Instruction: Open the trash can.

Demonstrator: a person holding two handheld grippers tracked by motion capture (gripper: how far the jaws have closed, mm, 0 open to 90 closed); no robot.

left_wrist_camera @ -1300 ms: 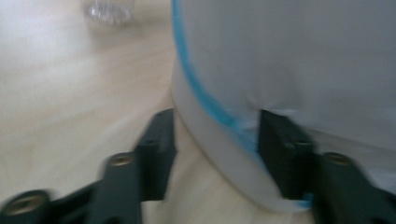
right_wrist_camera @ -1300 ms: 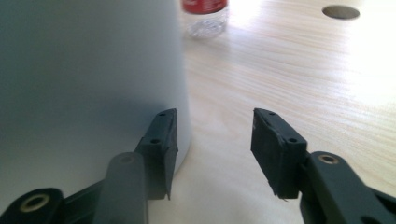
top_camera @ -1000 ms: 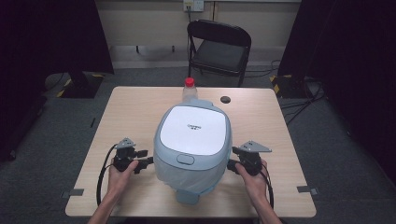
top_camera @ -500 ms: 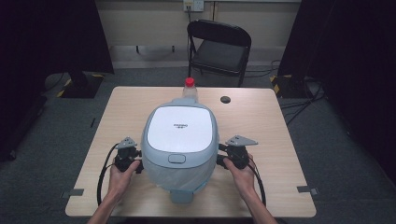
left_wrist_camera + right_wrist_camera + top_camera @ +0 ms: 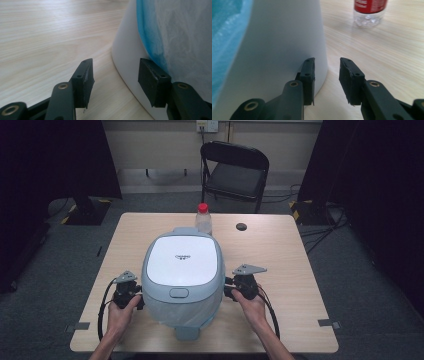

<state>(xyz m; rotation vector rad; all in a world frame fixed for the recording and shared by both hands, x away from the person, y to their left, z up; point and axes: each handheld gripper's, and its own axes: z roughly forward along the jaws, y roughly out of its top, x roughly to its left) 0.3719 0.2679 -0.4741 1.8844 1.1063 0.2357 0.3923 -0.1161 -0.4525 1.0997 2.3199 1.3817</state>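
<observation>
Both tongs (image 5: 141,296) (image 5: 228,289) half-open — flanking the cooker (image 5: 182,270); gripping nothing.

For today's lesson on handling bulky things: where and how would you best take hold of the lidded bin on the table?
Probably low on its two flanks, one gripper from each side. The bin is far too wide for one pair of jaws, and its smooth white wall tapers with no handle showing. The left gripper and right gripper already flank it, so pressing inward together seems best.

Cooker (image 5: 182,270) at desk (image 5: 300,270) centre; bottle (image 5: 203,218) just behind it; claws flank it left (image 5: 141,296) and right (image 5: 227,287).
</observation>
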